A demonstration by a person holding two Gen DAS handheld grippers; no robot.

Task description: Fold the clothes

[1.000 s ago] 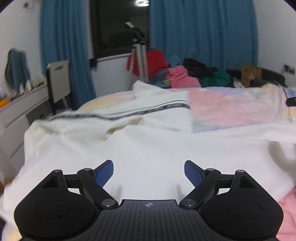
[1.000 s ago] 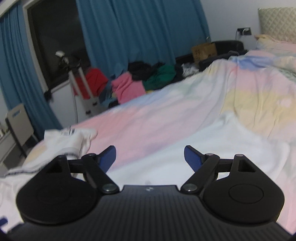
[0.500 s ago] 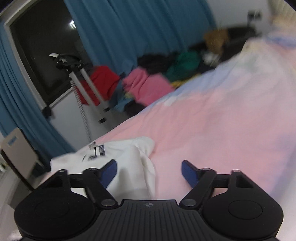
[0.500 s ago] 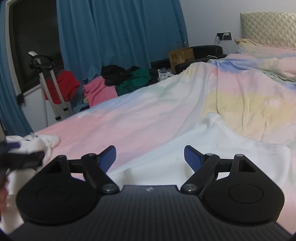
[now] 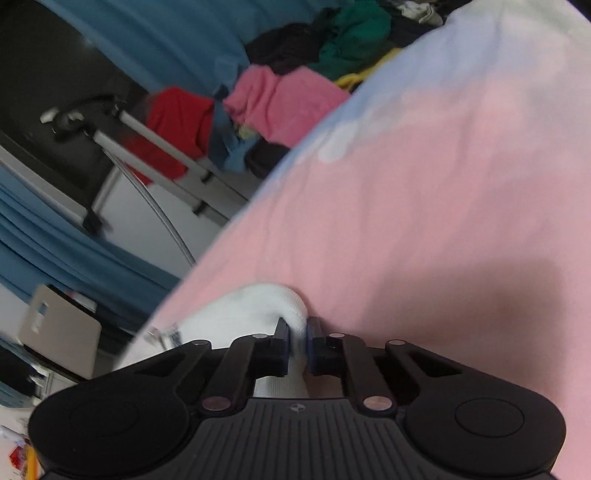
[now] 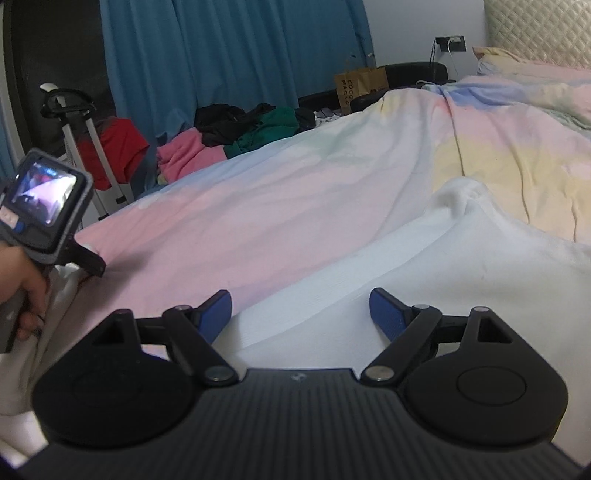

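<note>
We cannot see most of the white garment (image 5: 258, 306) in the left wrist view: only a rolled, ribbed edge bulges at lower centre, the rest cut off beneath the black body of the left tool (image 5: 298, 341). Its jaws have just been closing and now stand clamped on that edge, the cloth pinched between the blue pads. A small label near the fabric at lower left is too blurred to read, and the whole view is tilted and smeared.

Around it, the pink bedspread (image 5: 424, 221) fills the right half of the frame. In the upper left stand a metal stand (image 5: 155, 155), a red cloth (image 5: 177, 122), blue curtains (image 5: 177, 40) and a heap of pink, black and green clothes (image 5: 295, 92). A pale chair back (image 5: 59, 328) sits at the left edge.

The right wrist view shows what the other cannot: the garment spreads wide across the lower right of the frame (image 6: 461, 266), lying on the bed, and runs on to the left edge, where a hand (image 6: 22, 288) grips the left tool's handle. That tool's fingers are hidden there; we see only its rear screen. The right tool (image 6: 301, 314) hovers over the white cloth with its jaws wide apart and nothing pinched. A paper bag (image 6: 360, 86) and a headboard (image 6: 535, 29) appear only here, in the upper right
</note>
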